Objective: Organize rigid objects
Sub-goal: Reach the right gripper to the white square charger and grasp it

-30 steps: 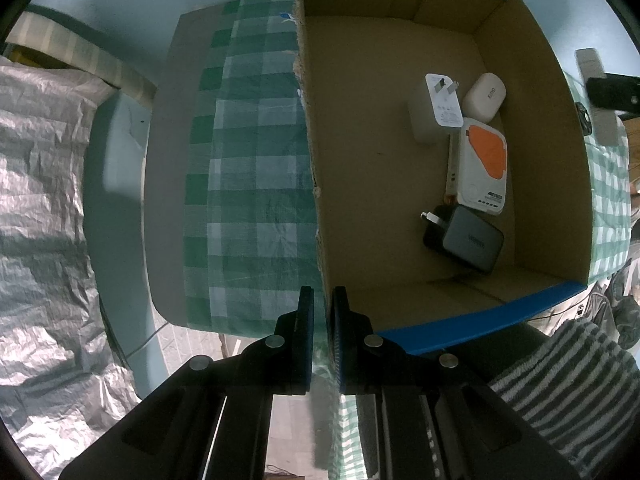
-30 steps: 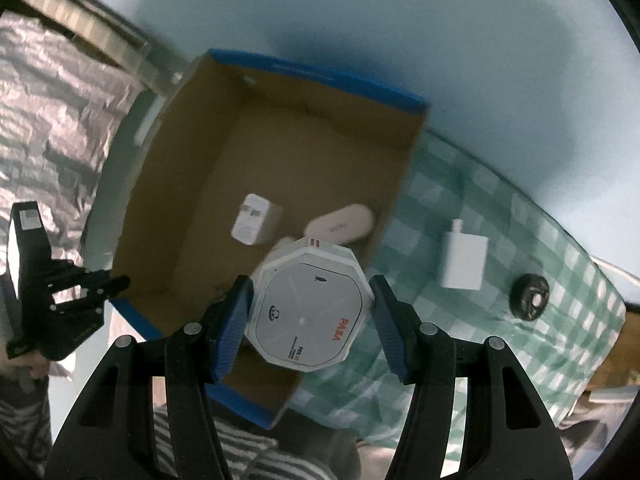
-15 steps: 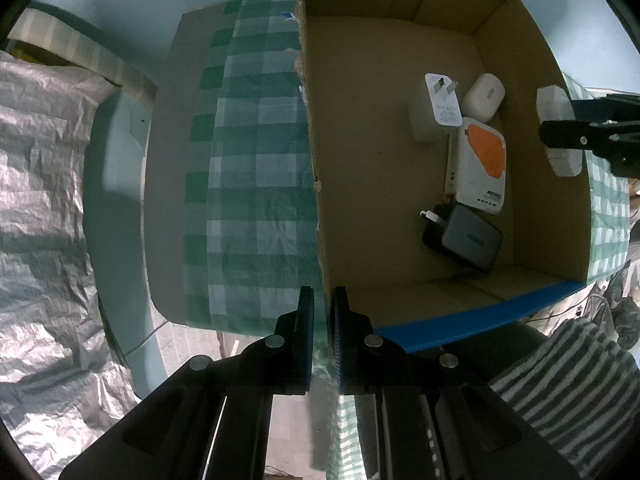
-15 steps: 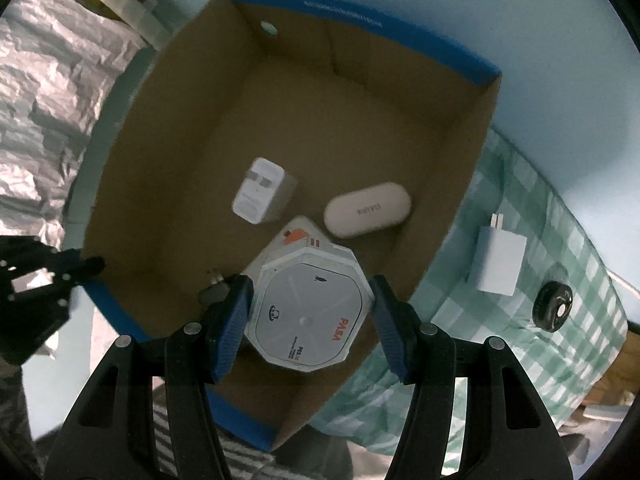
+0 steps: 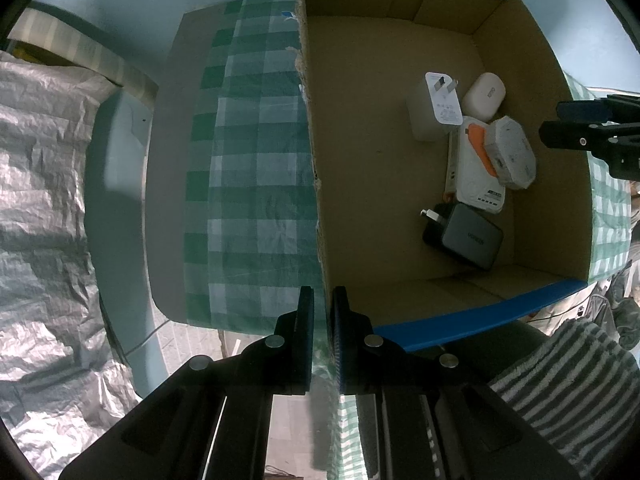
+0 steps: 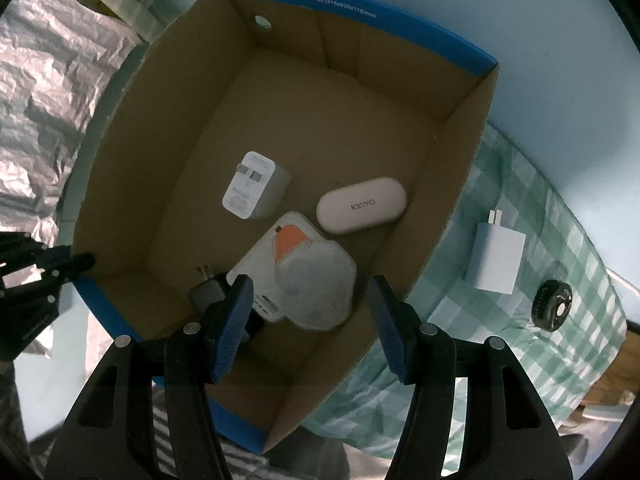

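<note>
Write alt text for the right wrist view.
The open right gripper hovers above a cardboard box holding an octagonal white device, chargers and a white case. Outside on checked cloth lie a white charger and a black round object.

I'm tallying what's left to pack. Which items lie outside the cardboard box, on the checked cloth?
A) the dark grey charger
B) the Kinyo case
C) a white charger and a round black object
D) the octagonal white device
C: the white charger and the round black object lie on the checked cloth beside the cardboard box.
</note>
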